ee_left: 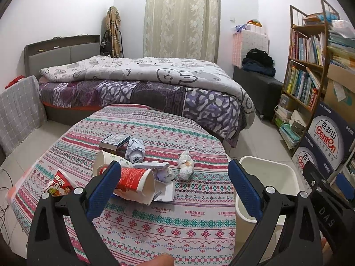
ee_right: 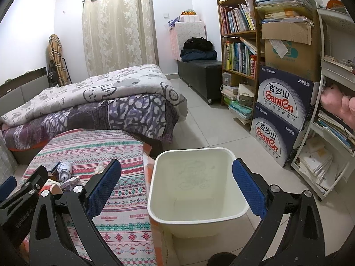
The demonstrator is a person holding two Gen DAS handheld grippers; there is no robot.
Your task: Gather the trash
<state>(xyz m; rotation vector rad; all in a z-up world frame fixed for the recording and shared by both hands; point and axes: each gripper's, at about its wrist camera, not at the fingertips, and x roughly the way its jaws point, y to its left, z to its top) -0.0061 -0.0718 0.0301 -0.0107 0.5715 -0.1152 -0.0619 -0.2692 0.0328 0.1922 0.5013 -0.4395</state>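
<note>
Trash lies on the patterned table [ee_left: 168, 219]: a tipped red paper cup [ee_left: 135, 181], a white cup [ee_left: 106, 159], a crumpled blue-white wad [ee_left: 135, 149], a crumpled tissue [ee_left: 186, 165], a red snack wrapper [ee_left: 60, 185] and a small open white box [ee_left: 165, 191]. My left gripper [ee_left: 174, 177] is open above the table, its left finger next to the red cup. My right gripper [ee_right: 176, 177] hangs open over the white bin [ee_right: 195, 217], which stands on the floor right of the table [ee_right: 124, 219] and holds nothing visible. The bin [ee_left: 266, 177] also shows in the left view.
A small dark box [ee_left: 114, 140] sits behind the cups. A bed [ee_left: 144, 84] stands beyond the table. A bookshelf [ee_right: 239, 44] and stacked water cartons [ee_right: 281, 110] line the right wall. A white rack [ee_right: 332, 133] stands close on the right. Tiled floor surrounds the bin.
</note>
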